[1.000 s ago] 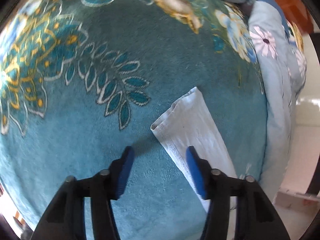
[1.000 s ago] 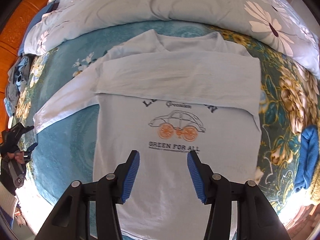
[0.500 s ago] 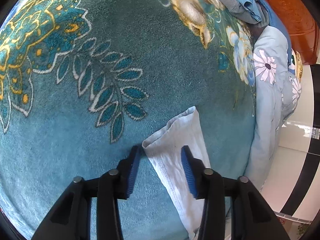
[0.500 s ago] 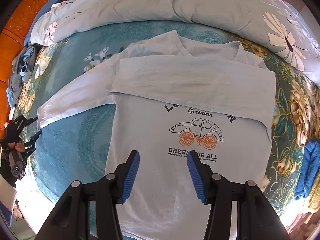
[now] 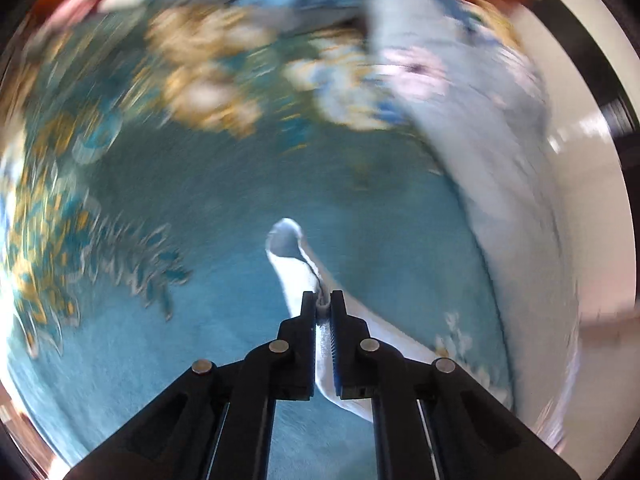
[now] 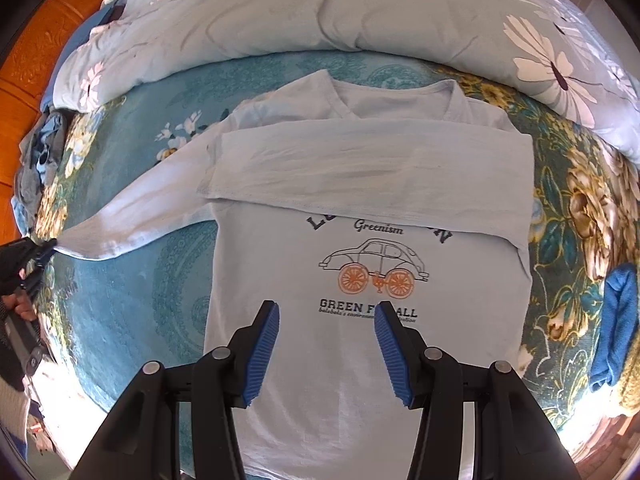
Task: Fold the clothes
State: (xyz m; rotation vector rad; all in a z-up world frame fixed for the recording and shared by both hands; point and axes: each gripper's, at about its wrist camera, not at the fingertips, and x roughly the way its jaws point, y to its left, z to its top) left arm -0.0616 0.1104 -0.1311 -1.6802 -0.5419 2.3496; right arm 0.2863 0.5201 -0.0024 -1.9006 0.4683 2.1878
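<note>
The pale shirt (image 6: 360, 360) lies flat on the bed (image 6: 132, 312); the left gripper (image 5: 323, 304) pinches its outstretched sleeve (image 6: 132, 220) cuff, probably to fold it; right gripper (image 6: 326, 320) hangs apart above the shirt

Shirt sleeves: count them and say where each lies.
2. One sleeve lies folded across the shirt's chest; the other sleeve stretches out over the blanket, its cuff pinched in the left gripper.
</note>
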